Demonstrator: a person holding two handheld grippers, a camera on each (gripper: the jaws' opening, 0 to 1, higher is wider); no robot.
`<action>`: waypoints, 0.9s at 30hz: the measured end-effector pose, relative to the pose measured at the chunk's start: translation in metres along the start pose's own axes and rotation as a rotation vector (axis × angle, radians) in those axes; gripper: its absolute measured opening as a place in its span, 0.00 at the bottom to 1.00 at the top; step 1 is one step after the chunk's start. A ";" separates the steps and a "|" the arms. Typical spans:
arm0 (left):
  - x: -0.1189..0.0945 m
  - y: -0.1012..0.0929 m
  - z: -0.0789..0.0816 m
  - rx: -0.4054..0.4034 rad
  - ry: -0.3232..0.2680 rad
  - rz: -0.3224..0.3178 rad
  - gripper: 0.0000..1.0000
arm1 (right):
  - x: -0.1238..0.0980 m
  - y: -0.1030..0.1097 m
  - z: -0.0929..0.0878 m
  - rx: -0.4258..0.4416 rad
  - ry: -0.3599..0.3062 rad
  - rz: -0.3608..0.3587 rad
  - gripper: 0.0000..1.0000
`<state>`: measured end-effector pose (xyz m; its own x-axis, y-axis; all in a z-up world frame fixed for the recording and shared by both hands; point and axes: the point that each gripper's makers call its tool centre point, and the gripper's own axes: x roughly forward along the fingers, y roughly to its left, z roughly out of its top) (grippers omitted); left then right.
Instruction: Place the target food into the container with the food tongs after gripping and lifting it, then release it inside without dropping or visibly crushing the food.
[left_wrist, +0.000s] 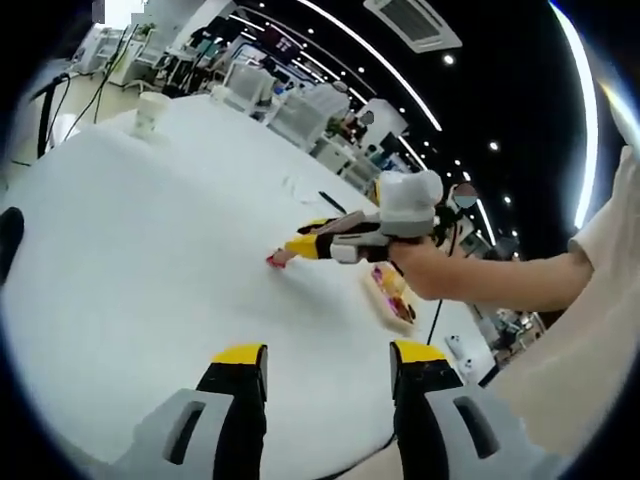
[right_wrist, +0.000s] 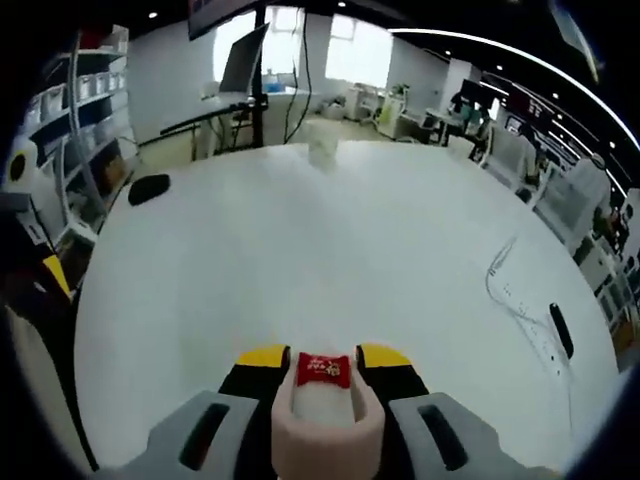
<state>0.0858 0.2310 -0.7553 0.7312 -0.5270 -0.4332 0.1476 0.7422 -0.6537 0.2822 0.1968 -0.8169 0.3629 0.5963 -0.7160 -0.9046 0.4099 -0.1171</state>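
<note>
We've got the red candy (right_wrist: 323, 369) pinched in the pink tongs (right_wrist: 327, 425), right gripper (right_wrist: 323, 362) fingers clamped on them (left gripper (left_wrist: 325, 362) fingers apart); next, carry it to what's probably the container (left_wrist: 392, 295).

Left gripper (left_wrist: 325, 365) open, right gripper (right_wrist: 322, 368) clamping tongs (right_wrist: 325, 420)

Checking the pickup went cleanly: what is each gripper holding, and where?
The right gripper holds pink tongs by their arms; the tong tips pinch a red wrapped snack at its sides. The left gripper holds nothing.

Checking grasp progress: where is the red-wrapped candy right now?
In the right gripper view, the candy sits between the pink tongs' tips, at the right gripper, bottom centre, low over the white table.
</note>
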 end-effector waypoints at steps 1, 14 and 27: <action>0.000 0.000 0.000 0.000 0.001 -0.001 0.49 | 0.000 0.001 0.000 -0.001 0.000 0.001 0.25; -0.003 0.000 0.003 0.000 -0.009 0.001 0.48 | 0.004 -0.002 -0.014 0.063 0.019 -0.022 0.24; -0.007 0.004 0.004 -0.006 -0.012 0.012 0.47 | 0.003 -0.002 -0.015 0.119 0.013 -0.018 0.23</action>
<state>0.0837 0.2390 -0.7521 0.7406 -0.5131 -0.4338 0.1345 0.7457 -0.6525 0.2819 0.1877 -0.8289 0.3754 0.5792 -0.7236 -0.8645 0.5002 -0.0482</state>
